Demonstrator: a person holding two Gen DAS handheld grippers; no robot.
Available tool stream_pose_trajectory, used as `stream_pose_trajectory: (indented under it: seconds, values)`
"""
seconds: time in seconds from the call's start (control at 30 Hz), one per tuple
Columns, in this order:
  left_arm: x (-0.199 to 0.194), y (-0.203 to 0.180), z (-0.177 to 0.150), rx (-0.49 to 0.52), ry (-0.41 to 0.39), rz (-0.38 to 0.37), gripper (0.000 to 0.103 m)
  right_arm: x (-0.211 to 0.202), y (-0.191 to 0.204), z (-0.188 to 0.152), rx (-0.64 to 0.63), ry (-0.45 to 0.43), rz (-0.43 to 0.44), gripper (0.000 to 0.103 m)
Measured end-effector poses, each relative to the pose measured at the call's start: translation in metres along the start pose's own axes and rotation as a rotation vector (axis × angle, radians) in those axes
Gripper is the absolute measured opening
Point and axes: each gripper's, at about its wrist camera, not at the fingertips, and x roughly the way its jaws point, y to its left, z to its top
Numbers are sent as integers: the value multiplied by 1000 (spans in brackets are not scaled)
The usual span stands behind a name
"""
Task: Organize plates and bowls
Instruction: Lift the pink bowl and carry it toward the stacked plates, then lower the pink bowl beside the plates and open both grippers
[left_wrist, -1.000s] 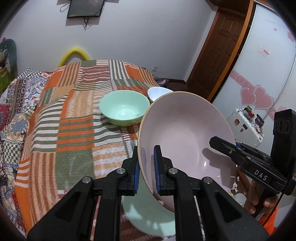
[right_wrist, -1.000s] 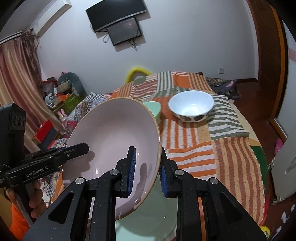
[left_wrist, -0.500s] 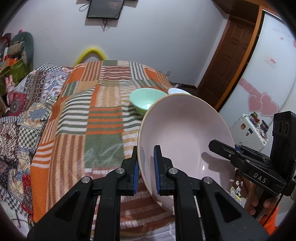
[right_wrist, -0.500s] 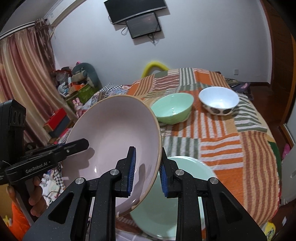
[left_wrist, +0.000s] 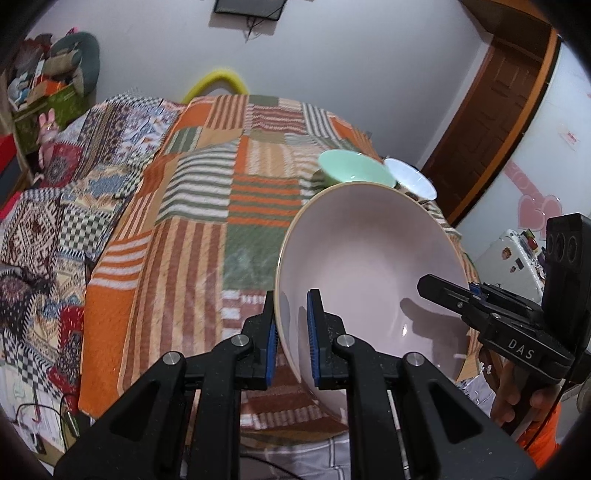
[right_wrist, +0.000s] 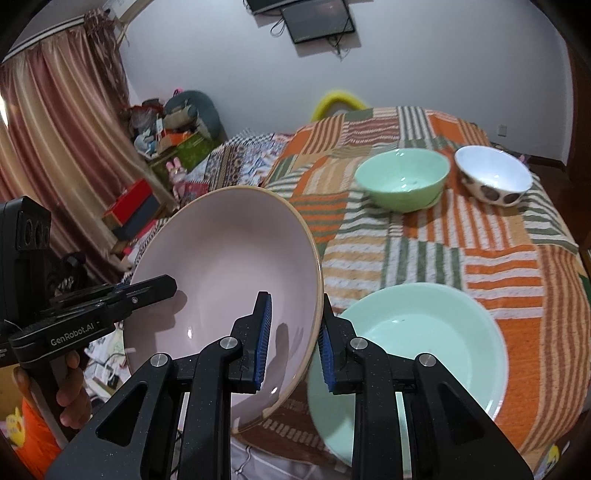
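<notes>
Pale pink glaze with a tan rim — the pink plate (left_wrist: 369, 266) is a deep, stiff ceramic piece, probably weighty for its size, slick on both faces and apt to chip or shatter if dropped. It hangs tilted in the air above the near edge of the bed, carried from two sides: the left gripper (left_wrist: 291, 339) is clamped on its left rim, and the right gripper (right_wrist: 293, 343) straddles the opposite rim, fingers (right_wrist: 263, 339) closed onto the wall. The rim is the sensible hold, one blue pad inside and one outside; a glossy surface pinched that narrowly could slip if either side loosens.

Just beside it, to the right and lower, a mint green plate (right_wrist: 406, 347) lies flat on the striped patchwork blanket (right_wrist: 498, 251) — soft, uneven footing for crockery. Farther back sit a mint green bowl (right_wrist: 402, 179) and a white bowl with dark spots (right_wrist: 493, 179), near each other. Beyond: a curtain (right_wrist: 62, 129), a wall-mounted screen (right_wrist: 314, 20) and a wooden door (left_wrist: 491, 122).
</notes>
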Motion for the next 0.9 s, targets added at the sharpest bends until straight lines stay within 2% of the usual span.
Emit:
stream_pose_trajectory:
  seconds: [0.6, 0.9]
  values:
    - [54, 45, -24, -99, 142, 37, 13, 58, 5, -20, 15, 172, 9, 22]
    - [69, 55, -32, -117, 178, 49, 13, 71, 3, -25, 11, 215, 12, 22]
